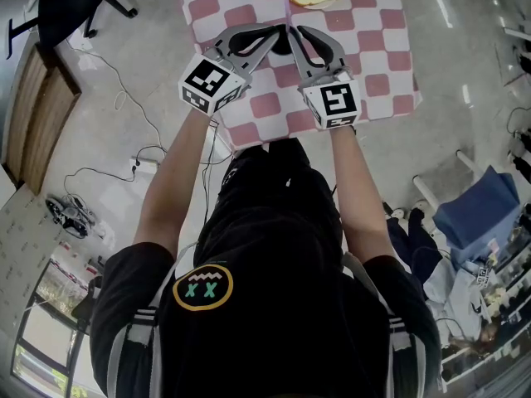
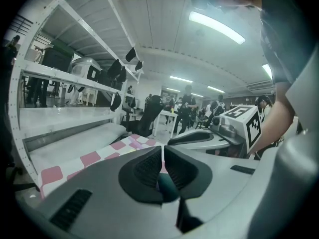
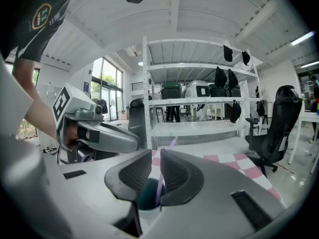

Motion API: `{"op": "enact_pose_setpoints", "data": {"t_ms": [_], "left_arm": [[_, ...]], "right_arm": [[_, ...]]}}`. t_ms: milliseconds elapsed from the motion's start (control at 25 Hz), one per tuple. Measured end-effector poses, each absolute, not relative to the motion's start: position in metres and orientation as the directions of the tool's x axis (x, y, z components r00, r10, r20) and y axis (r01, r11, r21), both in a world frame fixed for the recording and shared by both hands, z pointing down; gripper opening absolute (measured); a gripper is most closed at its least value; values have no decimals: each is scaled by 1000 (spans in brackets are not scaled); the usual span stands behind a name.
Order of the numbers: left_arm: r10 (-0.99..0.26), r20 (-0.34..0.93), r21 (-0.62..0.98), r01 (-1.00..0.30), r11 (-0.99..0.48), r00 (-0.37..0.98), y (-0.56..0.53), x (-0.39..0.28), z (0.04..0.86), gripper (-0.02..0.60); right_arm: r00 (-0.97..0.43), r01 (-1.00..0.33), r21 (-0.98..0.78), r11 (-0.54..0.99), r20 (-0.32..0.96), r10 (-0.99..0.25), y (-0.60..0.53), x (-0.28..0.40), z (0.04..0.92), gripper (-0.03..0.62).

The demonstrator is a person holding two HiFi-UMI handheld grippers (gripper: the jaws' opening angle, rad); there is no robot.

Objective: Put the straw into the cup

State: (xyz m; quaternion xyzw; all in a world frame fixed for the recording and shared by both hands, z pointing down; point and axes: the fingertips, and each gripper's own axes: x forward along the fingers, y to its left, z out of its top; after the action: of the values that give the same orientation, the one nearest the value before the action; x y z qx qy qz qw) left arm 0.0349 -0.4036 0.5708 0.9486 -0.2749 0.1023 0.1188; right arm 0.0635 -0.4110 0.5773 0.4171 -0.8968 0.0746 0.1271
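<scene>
Broadly, checkered worktop (image 1: pixel 377 52) lies under both outstretched arms. Left tongs (image 2: pixel 163 156) pressed almost together, thin slit only; whether anything is pinched there, cannot tell. Right tongs (image 3: pixel 155 164) pinching straw, tips meeting left tongs' tips above worktop. Cup (image 3: pixel 145 198), teal inside, directly beneath both tongs. Purple straw (image 3: pixel 159 190) tilted, lower part within cup mouth, top poking above right tongs.

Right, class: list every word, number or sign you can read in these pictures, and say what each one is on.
"XX": on the round yellow-ringed badge on the person's black shirt.
Cubes: black-and-white square patterns only, no words.
The same badge in the right gripper view: too small to read.
Nothing else is legible.
</scene>
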Motion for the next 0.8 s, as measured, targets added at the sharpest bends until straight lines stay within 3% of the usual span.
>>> {"op": "enact_pose_setpoints", "data": {"t_ms": [800], "left_arm": [[-530, 175, 58, -546, -836, 830, -352, 8, 465, 32]], "right_arm": [[-595, -781, 105, 616, 177, -784, -360, 49, 459, 71]]}}
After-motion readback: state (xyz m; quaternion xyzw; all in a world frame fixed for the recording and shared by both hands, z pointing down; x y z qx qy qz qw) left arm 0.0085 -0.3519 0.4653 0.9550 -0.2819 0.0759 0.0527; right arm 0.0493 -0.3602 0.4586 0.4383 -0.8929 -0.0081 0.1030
